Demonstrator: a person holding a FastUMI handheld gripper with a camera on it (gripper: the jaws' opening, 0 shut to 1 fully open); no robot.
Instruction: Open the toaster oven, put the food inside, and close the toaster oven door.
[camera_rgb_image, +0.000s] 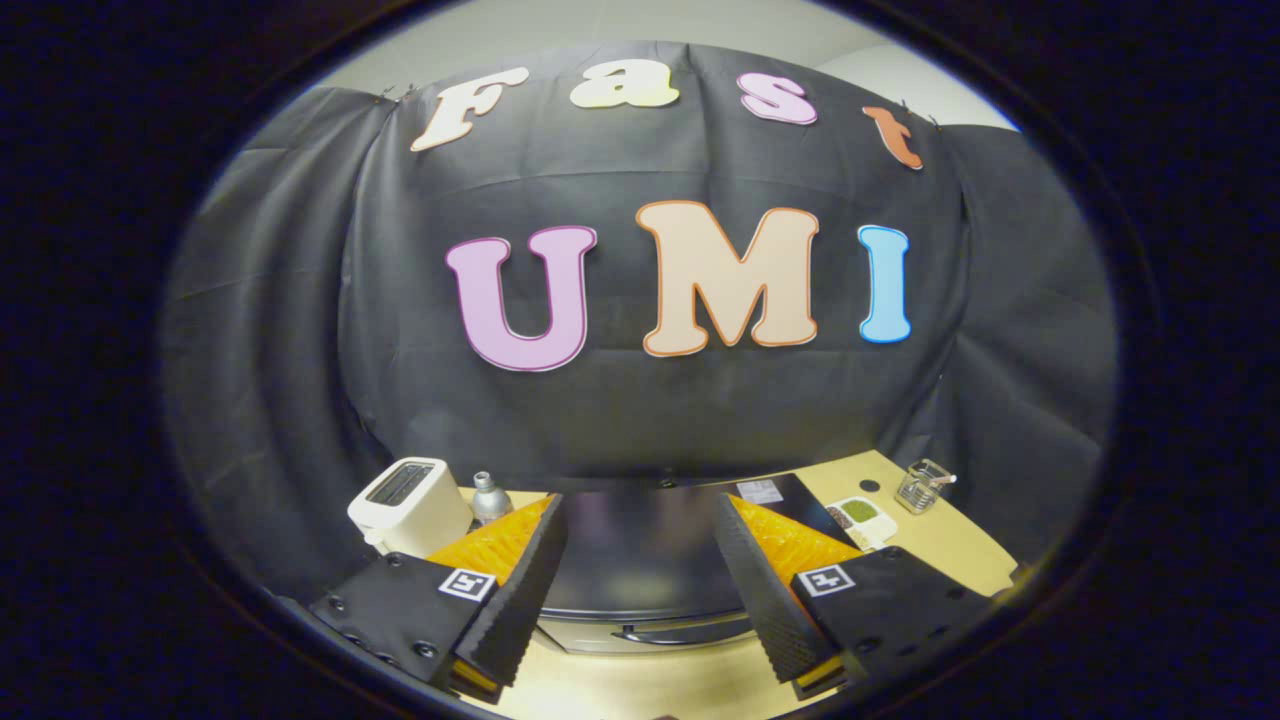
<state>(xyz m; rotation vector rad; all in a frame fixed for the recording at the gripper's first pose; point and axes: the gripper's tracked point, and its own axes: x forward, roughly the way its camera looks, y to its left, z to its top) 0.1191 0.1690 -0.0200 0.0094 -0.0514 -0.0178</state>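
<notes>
So nearest the camera you've got the gripper (640, 590), and its two fingers (515, 590) are spread wide apart with nothing pinched between them. They're hanging above the wooden table (950, 545), not touching anything as far as I can see.

Right between the fingers and a bit below sits the toaster oven (640, 560). You're looking down on its dark, glossy top, and at the near edge you can just make out the silvery front with a curved handle (680, 632) on it. The door looks closed from this angle, though honestly the front face is so foreshortened that I can't say much more about it.

Off past the right finger there's a small white tray (862, 520) with food in it, something green plus some darker bits, sitting on the table just beside the oven's far right corner. Farther out on that side is a clear glass cup (922, 486) with a handle, and a little dark round spot on the table near it.

On the other side, beyond the left finger, there's a white pop-up toaster (410, 505), and right next to it a small silver metal bottle (489, 497).

Behind all of that the black cloth wall (640, 420) closes off the back of the booth.
</notes>
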